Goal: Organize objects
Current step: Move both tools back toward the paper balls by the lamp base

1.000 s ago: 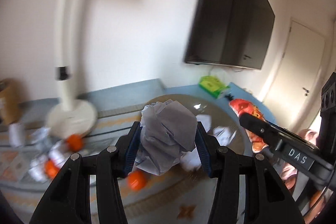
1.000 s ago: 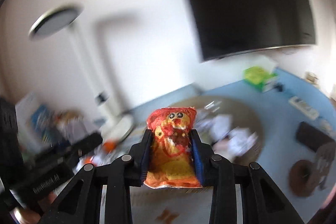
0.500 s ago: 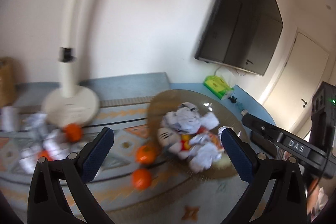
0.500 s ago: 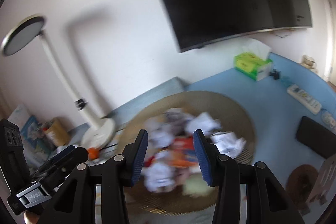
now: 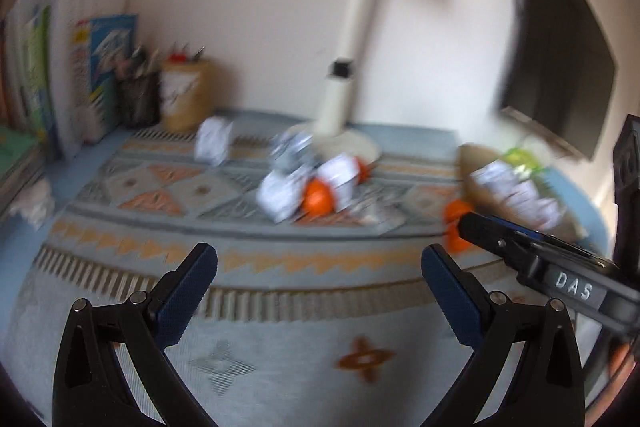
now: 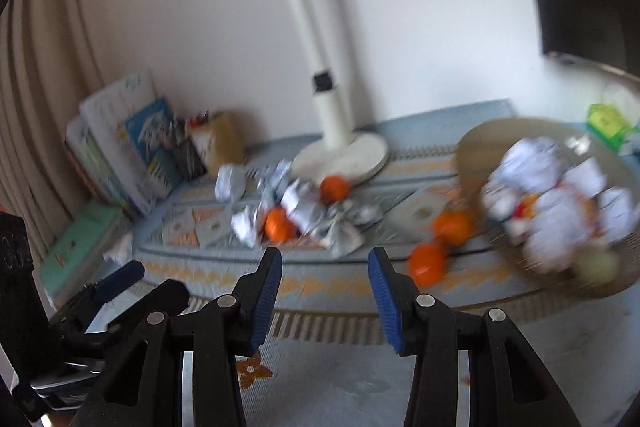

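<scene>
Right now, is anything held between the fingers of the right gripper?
No, the right gripper has nothing between its blue fingers; only the patterned mat shows through the gap.

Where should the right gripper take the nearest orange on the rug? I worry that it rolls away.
Grip the orange across its widest middle, coming from above with the open right gripper: it is round, lies free on the rug, and another orange crowds its far side.

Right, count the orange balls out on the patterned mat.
4. One beside the lamp base, one among the crumpled papers, and two next to the basket. Blur and paper may hide others.
</scene>
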Tool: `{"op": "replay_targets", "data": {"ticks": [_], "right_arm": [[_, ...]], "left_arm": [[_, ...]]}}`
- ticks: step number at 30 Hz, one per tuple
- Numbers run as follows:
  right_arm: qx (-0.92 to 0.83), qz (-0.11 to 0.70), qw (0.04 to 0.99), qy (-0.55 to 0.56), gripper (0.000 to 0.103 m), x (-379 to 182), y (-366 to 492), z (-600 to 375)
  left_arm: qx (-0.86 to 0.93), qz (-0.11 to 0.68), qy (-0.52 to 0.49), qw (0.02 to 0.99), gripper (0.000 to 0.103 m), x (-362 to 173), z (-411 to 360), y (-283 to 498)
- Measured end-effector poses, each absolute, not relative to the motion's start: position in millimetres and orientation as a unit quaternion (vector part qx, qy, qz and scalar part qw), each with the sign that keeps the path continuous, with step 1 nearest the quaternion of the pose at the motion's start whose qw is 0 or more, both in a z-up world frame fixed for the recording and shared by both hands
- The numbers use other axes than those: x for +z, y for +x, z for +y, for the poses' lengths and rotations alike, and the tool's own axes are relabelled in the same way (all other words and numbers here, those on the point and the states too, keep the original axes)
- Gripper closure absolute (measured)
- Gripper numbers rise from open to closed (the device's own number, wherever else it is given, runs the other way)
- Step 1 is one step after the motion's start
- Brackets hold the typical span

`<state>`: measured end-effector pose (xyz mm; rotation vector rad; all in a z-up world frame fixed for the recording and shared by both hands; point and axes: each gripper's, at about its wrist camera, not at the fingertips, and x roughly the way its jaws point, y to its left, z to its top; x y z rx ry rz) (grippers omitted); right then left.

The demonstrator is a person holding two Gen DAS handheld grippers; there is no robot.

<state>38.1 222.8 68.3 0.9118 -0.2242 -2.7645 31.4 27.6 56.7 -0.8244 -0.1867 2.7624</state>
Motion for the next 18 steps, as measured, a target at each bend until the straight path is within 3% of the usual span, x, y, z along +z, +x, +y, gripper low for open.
{"op": "replay_targets", "data": {"ticks": [6,12,18], "right_arm": [[-0.936,-0.069,0.099,0.331,0.059,42.3,29.5,220.1],[-0.927,-0.08,0.102,0.352,0.059,35.8,21.6,223.3],[-0.932,-0.066,0.094,0.343,0.045,37.3,25.1,219.5]], "left_arm": [[0.93,-0.14,-0.309,0.145,0.003,43.4,2.6,12.8],[0.923,-0.159,-0.317,0.148,0.003,38.9,0.4,12.4],[0.921,-0.163,-0.321,0.149,0.003,36.2,-0.1,13.3]]}}
